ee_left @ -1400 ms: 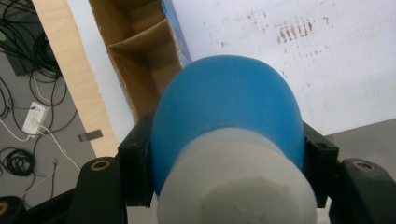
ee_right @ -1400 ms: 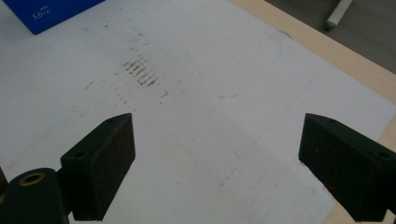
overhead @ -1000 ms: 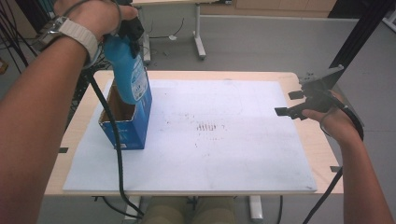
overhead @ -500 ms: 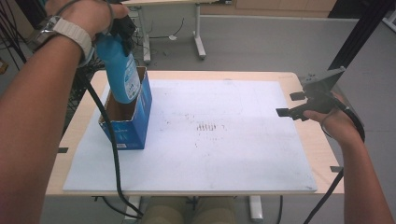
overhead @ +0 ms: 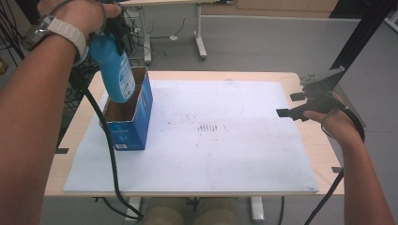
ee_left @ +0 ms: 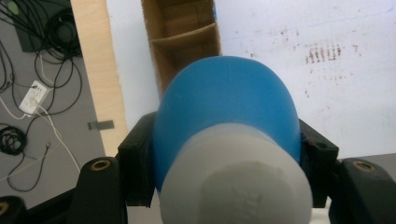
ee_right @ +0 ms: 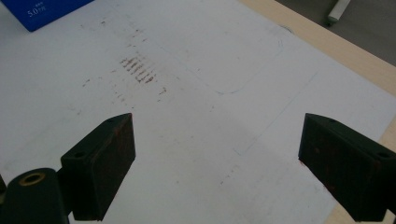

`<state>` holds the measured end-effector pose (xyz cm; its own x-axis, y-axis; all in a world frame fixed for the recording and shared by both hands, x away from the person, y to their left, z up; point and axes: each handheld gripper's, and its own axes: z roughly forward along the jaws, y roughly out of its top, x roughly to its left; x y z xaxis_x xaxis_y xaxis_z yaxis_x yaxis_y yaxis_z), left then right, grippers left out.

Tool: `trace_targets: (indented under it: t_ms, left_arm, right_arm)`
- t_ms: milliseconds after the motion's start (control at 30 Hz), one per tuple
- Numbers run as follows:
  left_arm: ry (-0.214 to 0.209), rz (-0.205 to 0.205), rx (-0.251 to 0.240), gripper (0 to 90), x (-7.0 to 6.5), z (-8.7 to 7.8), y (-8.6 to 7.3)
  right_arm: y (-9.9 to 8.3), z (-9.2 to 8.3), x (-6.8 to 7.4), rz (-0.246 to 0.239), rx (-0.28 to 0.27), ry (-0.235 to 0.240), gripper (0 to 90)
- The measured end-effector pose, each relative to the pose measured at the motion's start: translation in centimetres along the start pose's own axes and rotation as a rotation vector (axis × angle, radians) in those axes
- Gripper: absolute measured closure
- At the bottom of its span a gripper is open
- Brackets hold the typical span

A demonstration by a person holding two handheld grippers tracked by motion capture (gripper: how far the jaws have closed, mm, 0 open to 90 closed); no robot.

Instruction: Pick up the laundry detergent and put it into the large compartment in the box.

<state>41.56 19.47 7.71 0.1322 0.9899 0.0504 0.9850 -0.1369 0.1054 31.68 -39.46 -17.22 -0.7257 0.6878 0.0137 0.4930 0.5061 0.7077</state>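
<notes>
Smooth blue bottle (overhead: 114,70), cardboard box (overhead: 129,123), poss. divided

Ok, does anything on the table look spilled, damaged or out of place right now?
Only the white mat: a patch of reddish-brown streaks and specks soils its middle. Otherwise nothing stands out; the blue bottle, held by the left gripper, hangs above the upright open box.

The bottle (overhead: 114,68) hides its own base inside the box (overhead: 127,125); the box label's print is too small to read.
</notes>
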Motion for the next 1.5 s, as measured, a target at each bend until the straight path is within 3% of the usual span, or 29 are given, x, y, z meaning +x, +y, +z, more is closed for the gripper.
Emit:
trace_targets:
  t_ms: [533,1500]
  left_arm:
    - [0.001,-0.027,-0.001,37.4,1.4,1.2,0.3]
    - [0.006,-0.031,0.001,37.4,2.2,4.8,1.4]
  right_arm:
    - [0.2,0.3,-0.2,0.002,0.009,0.002,10.8]
    - [-0.1,0.7,-0.1,0.018,0.030,-0.005,11.0]
